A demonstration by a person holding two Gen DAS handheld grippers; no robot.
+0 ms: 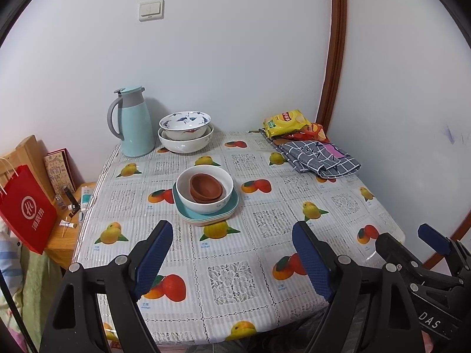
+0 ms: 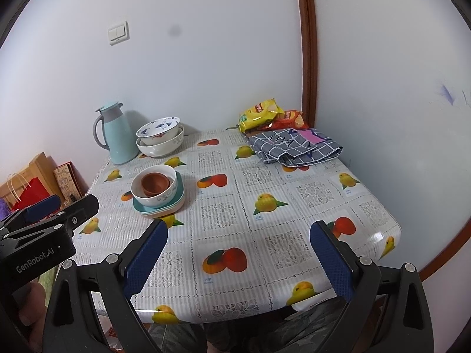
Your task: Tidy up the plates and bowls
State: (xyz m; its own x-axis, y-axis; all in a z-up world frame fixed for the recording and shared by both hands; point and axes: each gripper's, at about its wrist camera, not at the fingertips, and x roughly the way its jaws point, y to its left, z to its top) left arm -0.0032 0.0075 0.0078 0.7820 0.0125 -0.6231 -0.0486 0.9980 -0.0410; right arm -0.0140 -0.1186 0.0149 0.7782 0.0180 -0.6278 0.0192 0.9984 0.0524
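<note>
left gripper [image 1: 232, 253] released, empty | right gripper [image 2: 238, 259] released, empty | stack [image 1: 205, 195] at 12 o'clock: ceramic-looking bowl [image 1: 188, 189], likely heavy, slippery, fragile | grip plates [image 1: 232, 207] by rim

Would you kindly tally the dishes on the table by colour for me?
White bowls: 3, two nested by the thermos, blue-patterned bowl in the plain bowl, and one white bowl on the plates
Brown bowls: 2, the brown bowls nested inside that one
Teal plates: 2 at least, the teal plates; exact number unclear
Total: 7
</note>
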